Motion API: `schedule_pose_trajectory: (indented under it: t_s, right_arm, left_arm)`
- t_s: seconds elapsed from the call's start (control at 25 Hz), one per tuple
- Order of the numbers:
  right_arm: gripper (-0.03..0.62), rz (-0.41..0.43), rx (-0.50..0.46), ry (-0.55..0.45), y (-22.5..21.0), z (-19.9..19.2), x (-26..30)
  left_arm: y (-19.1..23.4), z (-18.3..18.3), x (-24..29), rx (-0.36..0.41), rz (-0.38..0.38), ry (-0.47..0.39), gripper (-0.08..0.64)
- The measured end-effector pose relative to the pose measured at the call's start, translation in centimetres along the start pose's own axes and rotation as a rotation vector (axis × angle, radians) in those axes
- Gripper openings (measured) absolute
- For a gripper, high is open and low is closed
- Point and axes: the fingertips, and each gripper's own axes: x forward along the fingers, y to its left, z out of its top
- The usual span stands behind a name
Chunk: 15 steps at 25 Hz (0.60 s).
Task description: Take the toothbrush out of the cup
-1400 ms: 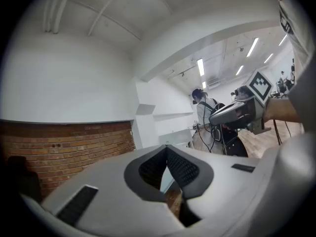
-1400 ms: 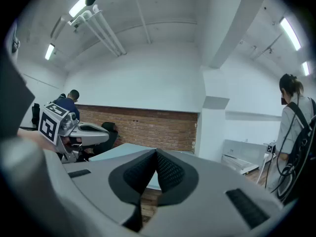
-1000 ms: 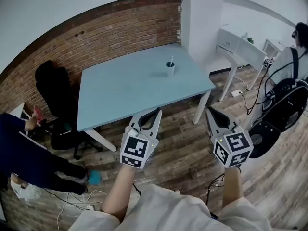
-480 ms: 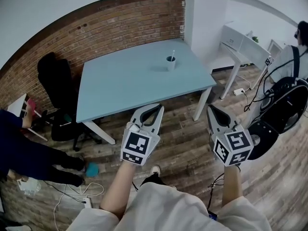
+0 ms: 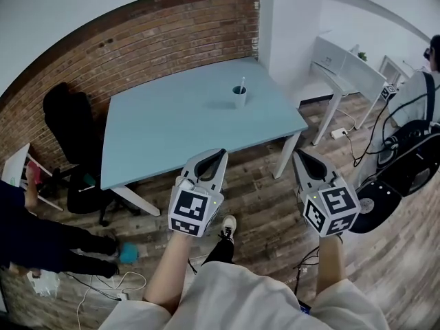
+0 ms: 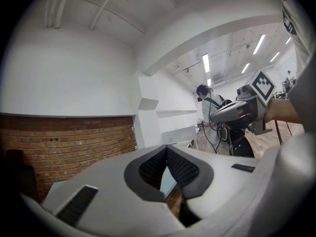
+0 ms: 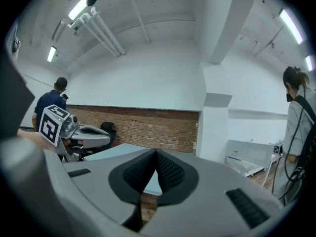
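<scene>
**A:** Where does the job stand?

**B:** At the approach, I'd say; nothing has been gripped. The cup [image 5: 239, 98] stands on the table [image 5: 172, 122], toward its far right corner, and the toothbrush [image 5: 242, 84] stands upright in it, its handle poking above the rim.

**A:** And the grippers?

**B:** Both are short of the table's near edge, out over the wooden floor and well apart from the cup. The left gripper [image 5: 221, 157] has its jaws drawn together at the tips with nothing between the pads; its own view shows only a thin slit there. The right gripper [image 5: 300, 158] is the same: tips meeting, empty.

**A:** So what does the next move ask for?

**B:** In my judgement the person has to come up to the table's near edge and reach across it. The right gripper is nearer the cup's side of the table, so it looks the likelier one for the handle. Its jaws must part first, then come down around the handle above the rim. The left could steady the cup, which looks light enough to tip or lift.
</scene>
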Motion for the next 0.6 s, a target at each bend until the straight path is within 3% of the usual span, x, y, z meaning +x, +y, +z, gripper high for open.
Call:
schedule_pose_trajectory:
  t_s: [0.4, 0.6]
  right_arm:
    - [0.02, -0.023, 0.005, -0.017, -4.4, 2.6, 12.1]
    - [0.02, -0.019, 0.017, -0.001, -5.8, 1.9, 17.4]
  left_arm:
    - [9.1, -1.4, 9.6, -0.011, -0.005, -0.007, 0.028]
    - [12.4, -2.9, 13.6, -0.023, -0.014, 0.005, 0.028]
